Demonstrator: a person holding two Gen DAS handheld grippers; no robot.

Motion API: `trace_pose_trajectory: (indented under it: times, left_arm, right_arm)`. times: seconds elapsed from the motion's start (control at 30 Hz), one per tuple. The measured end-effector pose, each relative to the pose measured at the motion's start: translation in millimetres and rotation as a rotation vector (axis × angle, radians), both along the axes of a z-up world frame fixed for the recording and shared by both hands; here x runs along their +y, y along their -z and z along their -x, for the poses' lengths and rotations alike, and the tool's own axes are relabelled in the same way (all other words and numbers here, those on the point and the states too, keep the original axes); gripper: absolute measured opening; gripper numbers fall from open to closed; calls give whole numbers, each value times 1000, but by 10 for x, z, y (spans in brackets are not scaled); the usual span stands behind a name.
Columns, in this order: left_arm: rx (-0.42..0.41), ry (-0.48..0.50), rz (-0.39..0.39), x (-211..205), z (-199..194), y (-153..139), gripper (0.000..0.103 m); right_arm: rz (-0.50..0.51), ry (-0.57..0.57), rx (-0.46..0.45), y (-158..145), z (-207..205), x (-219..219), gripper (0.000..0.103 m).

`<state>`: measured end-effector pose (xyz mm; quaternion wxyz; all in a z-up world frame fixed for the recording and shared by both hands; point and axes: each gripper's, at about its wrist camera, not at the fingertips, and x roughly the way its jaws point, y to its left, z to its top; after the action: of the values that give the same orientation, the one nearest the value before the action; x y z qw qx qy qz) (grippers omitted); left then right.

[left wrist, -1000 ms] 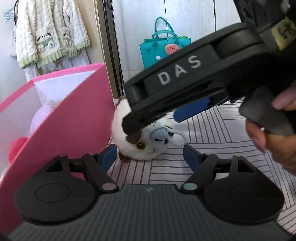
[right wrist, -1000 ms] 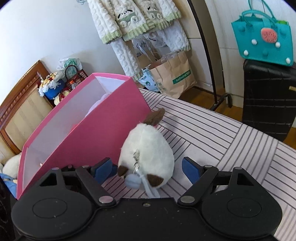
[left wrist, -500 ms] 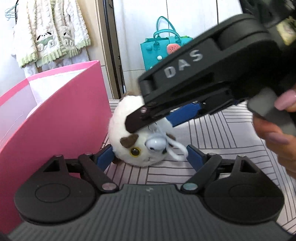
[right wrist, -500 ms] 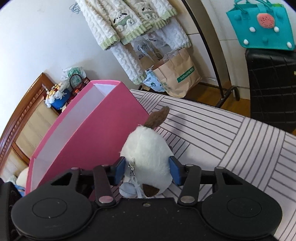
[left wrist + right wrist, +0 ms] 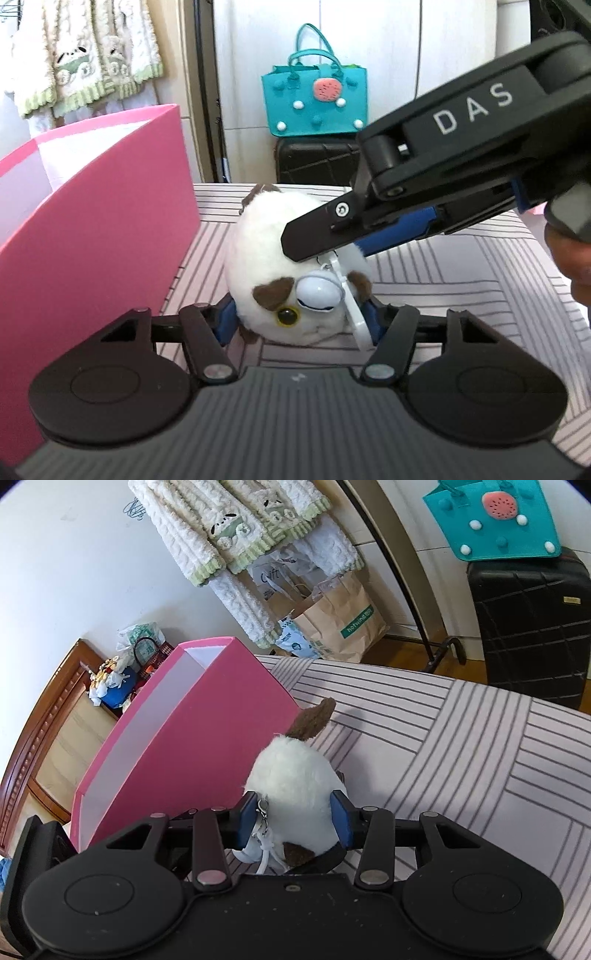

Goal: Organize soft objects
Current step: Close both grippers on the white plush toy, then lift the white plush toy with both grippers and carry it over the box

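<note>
left wrist view: a round white plush toy (image 5: 280, 258) with brown patches and a yellow-ringed eye lies on the striped bedcover (image 5: 461, 273), just right of the pink box (image 5: 92, 229). the left gripper (image 5: 301, 323) has its blue fingers (image 5: 227, 319) spread apart, one on each side of the toy's near end; whether they touch the fur cannot be told. a pale blue bell (image 5: 317, 291) and a white tag hang at the toy's near face. from the upper right the right gripper (image 5: 343, 240) (the black body marked "das") reaches down onto the toy, its black finger link lying across the white fur and a blue finger showing behind it. a hand (image 5: 576, 273) shows at the right edge on that tool's handle. far back, a teal bag (image 5: 316, 99) sits on a black suitcase (image 5: 314, 162), and cream knitwear (image 5: 92, 62) hangs at the upper left.

right wrist view: the right gripper (image 5: 293, 821) is clamped on the plush toy (image 5: 295, 775), both blue fingers (image 5: 245, 821) pressed into its white sides, a metal clasp and white strap dangling by the left finger. the toy's brown tip points to the far side. the pink box (image 5: 207, 731) stands immediately left of the toy, its open top showing white inner walls. the striped bedcover (image 5: 461, 757) spreads to the right. beyond it stand a brown paper bag (image 5: 340, 624), the black suitcase (image 5: 528, 627) with the teal bag (image 5: 495, 520) on top, and the cream knitwear (image 5: 229, 528) hanging on the wall.
</note>
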<state>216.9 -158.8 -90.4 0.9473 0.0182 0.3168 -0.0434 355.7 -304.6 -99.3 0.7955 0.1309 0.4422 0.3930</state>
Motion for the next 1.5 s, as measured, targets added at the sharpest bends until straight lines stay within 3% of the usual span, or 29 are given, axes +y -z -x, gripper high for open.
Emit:
trace_pose_trajectory:
  times: [0.1, 0.2, 0.43, 0.97, 1.5]
  left_arm:
    - [20, 29, 12, 12, -22, -31, 60]
    - [38, 65, 37, 2, 15, -59, 59]
    - [86, 119, 89, 30, 134, -102, 59]
    - [204, 318, 195, 184, 575, -379, 59]
    - [279, 610, 190, 542, 1047, -840, 59]
  right_arm:
    - [25, 16, 2, -10, 50, -33, 54]
    - [83, 44, -21, -7, 124, -34, 68]
    - [64, 43, 13, -8, 278, -84, 59]
    - [127, 5, -105, -368, 1094, -98, 58]
    - [144, -49, -221, -870, 1847, 131, 61]
